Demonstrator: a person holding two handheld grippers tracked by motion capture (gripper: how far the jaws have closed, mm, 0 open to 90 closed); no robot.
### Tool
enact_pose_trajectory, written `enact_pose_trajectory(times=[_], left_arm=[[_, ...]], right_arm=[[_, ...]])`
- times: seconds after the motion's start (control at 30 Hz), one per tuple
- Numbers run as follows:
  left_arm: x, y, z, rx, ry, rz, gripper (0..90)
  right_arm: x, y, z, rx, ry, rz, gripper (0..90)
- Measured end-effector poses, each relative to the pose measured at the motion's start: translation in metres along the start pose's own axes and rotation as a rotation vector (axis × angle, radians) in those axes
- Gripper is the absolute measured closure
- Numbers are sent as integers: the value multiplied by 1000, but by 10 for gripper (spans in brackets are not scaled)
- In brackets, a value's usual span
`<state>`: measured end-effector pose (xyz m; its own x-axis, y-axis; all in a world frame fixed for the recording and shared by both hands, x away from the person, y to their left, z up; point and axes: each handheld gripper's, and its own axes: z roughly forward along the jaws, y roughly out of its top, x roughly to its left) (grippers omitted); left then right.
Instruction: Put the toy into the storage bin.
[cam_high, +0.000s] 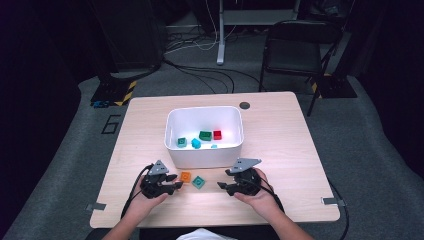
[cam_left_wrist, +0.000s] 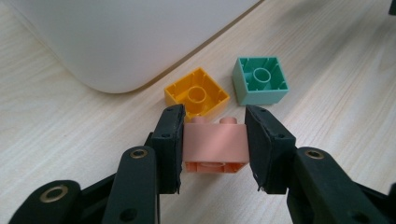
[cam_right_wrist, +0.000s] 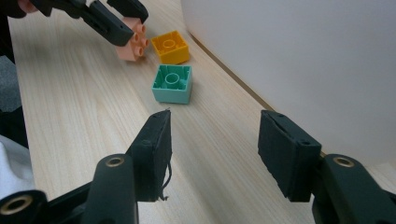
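Observation:
My left gripper (cam_left_wrist: 214, 113) is shut on a pink brick (cam_left_wrist: 215, 145), its pads pressed on the brick's two sides just above the wooden table. In the high view this gripper (cam_high: 174, 182) sits at the front left. Just beyond the pink brick lie an orange brick (cam_left_wrist: 197, 94) and a teal brick (cam_left_wrist: 259, 80), both with the hollow side up, next to the white bin (cam_left_wrist: 116, 42). My right gripper (cam_right_wrist: 215, 122) stands open near the bin's wall with nothing between its pads. The teal brick (cam_right_wrist: 173, 84) lies ahead of it, apart from the pads.
The white bin (cam_high: 204, 111) stands mid-table and holds several bricks: green ones, a red one (cam_high: 217, 134) and a cyan one (cam_high: 196, 143). A black round grommet (cam_high: 244, 105) sits behind it. A folding chair (cam_high: 295, 47) and cables are on the floor beyond the table.

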<state>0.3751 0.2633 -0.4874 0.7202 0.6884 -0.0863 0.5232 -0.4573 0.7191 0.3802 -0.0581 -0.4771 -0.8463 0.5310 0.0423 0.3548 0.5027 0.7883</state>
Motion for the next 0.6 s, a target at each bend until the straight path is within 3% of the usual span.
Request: enact_pose_trajectory(times=[0.47,0.6], left_arm=[[-1,20,-24,-14,-33,4,585],[-2,30,-33,-24,-31,23,585]], right_arm=[[1,-2,4,21,7,10,438],[1,-2,5,22,8,10,437]])
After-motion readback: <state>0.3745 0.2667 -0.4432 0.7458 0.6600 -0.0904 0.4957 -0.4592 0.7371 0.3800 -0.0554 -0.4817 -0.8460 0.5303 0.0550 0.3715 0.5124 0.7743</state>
